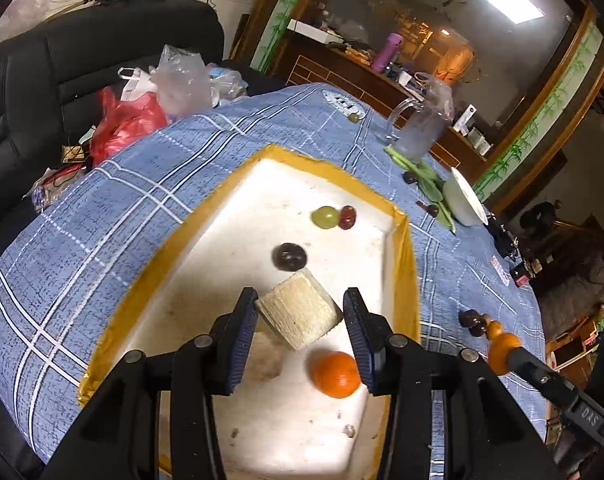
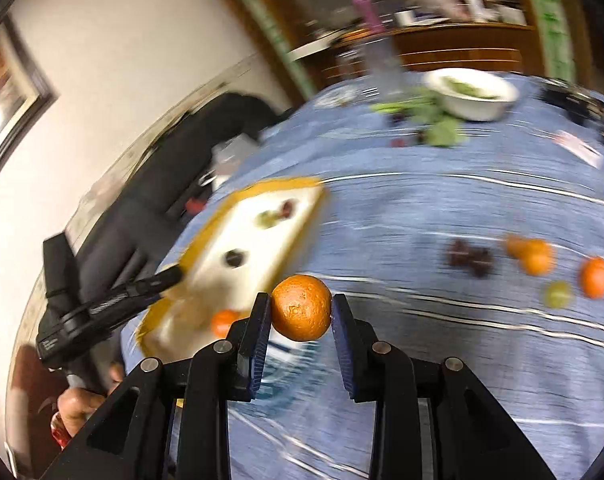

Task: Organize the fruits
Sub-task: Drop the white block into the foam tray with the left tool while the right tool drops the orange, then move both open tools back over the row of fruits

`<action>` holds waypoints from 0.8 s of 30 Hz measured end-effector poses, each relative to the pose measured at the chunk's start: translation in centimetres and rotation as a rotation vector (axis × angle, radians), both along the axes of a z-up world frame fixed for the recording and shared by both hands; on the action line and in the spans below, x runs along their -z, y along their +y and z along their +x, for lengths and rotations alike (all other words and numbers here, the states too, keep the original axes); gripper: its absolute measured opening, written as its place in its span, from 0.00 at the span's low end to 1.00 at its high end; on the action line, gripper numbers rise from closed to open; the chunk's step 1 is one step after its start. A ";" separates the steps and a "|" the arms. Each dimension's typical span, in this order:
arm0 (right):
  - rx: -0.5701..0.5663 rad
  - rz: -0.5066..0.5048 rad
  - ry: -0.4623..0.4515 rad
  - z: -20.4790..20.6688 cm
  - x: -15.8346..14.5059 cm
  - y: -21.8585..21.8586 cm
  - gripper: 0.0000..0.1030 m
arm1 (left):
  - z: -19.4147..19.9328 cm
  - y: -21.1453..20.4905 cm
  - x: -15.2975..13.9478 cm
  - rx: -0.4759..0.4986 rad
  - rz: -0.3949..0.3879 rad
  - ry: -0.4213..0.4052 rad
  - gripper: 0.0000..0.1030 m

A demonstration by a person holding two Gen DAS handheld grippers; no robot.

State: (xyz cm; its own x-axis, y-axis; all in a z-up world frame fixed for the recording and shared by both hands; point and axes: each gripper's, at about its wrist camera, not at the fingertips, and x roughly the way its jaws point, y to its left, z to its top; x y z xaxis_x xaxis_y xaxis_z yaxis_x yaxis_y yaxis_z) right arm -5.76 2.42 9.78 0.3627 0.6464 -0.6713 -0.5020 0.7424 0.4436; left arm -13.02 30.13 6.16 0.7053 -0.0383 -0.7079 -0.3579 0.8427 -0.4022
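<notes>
My left gripper (image 1: 300, 310) is shut on a pale cut cube of fruit (image 1: 300, 312) and holds it above the white tray with yellow rim (image 1: 402, 264). In the tray lie an orange (image 1: 336, 375), a dark plum (image 1: 289, 257), a green grape (image 1: 325, 217) and a red grape (image 1: 347, 217). My right gripper (image 2: 301, 308) is shut on an orange (image 2: 301, 307), held above the blue checked tablecloth (image 2: 422, 208), right of the tray (image 2: 298, 240). More oranges (image 2: 536, 258), dark fruits (image 2: 470, 258) and a green grape (image 2: 558, 294) lie on the cloth to the right.
A glass pitcher (image 1: 420, 130), a white bowl (image 1: 464, 198) and green vegetables (image 1: 426, 184) stand at the table's far side. Plastic bags (image 1: 150, 100) and a black sofa (image 1: 42, 80) lie beyond the left edge. The right wrist view is motion-blurred.
</notes>
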 end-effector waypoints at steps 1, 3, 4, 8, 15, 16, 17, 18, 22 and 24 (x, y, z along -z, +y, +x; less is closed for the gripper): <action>-0.030 -0.012 -0.004 -0.2 0.1 1.9 0.33 | -0.1 0.1 0.2 0.002 -0.003 0.002 0.42; -0.068 -0.037 -0.008 -0.4 0.4 4.7 0.33 | -0.1 0.3 0.4 0.007 -0.012 0.005 0.42; -0.082 -0.052 -0.011 -0.4 0.6 6.0 0.33 | -0.1 0.6 0.5 0.009 -0.023 0.002 0.42; -0.115 -0.126 -0.037 -0.6 1.7 9.8 0.35 | -0.5 1.4 0.4 -0.004 -0.041 -0.011 0.47; -0.093 -0.149 -0.049 0.3 2.4 10.8 0.49 | -1.7 2.8 -0.7 -0.023 -0.078 -0.058 0.63; -0.088 -0.146 -0.054 0.4 2.2 10.6 0.51 | -1.8 3.0 -0.8 -0.028 -0.081 -0.062 0.64; -0.081 -0.144 -0.061 0.4 1.9 10.4 0.51 | -1.9 3.0 -0.9 -0.033 -0.081 -0.064 0.65; -0.073 -0.144 -0.068 0.4 1.6 10.0 0.51 | -1.9 3.0 -1.0 -0.035 -0.080 -0.064 0.66; -0.023 -0.115 -0.082 0.2 0.4 7.4 0.64 | -2.0 2.4 -1.5 -0.020 -0.076 -0.068 0.70; 0.015 -0.099 -0.090 0.1 -0.2 5.4 0.68 | -2.0 2.0 -1.8 -0.015 -0.067 -0.070 0.72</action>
